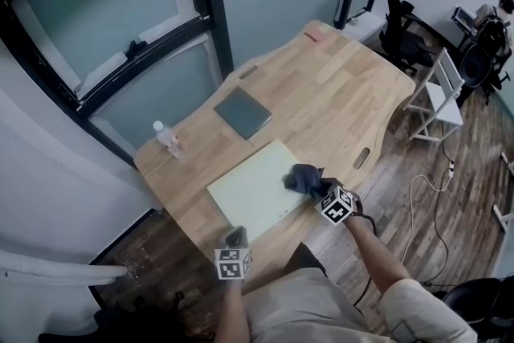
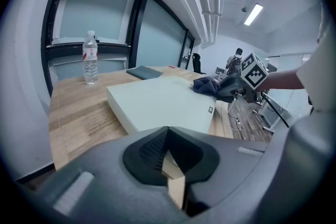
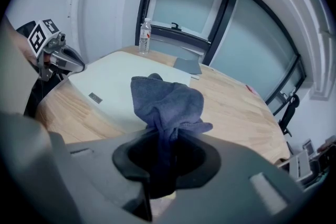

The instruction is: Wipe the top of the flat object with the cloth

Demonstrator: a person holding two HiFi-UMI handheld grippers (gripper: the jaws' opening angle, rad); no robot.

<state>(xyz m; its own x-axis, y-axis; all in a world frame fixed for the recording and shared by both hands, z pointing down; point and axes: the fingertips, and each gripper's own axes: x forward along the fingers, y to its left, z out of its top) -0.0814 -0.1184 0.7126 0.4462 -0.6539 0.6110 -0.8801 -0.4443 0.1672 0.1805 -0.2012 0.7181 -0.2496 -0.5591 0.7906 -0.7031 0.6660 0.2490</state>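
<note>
**Cloth clamped at the flat object's right corner**

Far left of the head view: shows a water bottle (image 1: 167,137) standing upright near the left edge of the wooden bench (image 1: 345,92), well apart from the other things. Right of it, toward the upper middle, finds a grey slab (image 1: 242,112) lying flat on the wood, near the far corner of the flat object (image 1: 249,193) but not touching it. Places that pale, rectangular flat object in the lower middle of the frame, lying flat near the bench's near edge.

Below it, at bottom centre: has the left hand-held gripper (image 1: 236,237) just off the flat object's near edge, marker cube toward the camera. In the left gripper view, reads its jaws as closed tip to tip with nothing between them, only bench wood showing past them and the flat object lying ahead.

Right of centre: puts the dark blue cloth (image 1: 303,177) bunched on the flat object's right corner, touching its top. Shows the right hand-held gripper (image 1: 325,190) clenched on that cloth; in the right gripper view, sees one gathered end pinched between the jaws and the rest heaped forward over the pale surface.

Far right of the head view: takes in a white chair (image 1: 440,96) beside the bench, on a wooden floor (image 1: 450,197).
</note>
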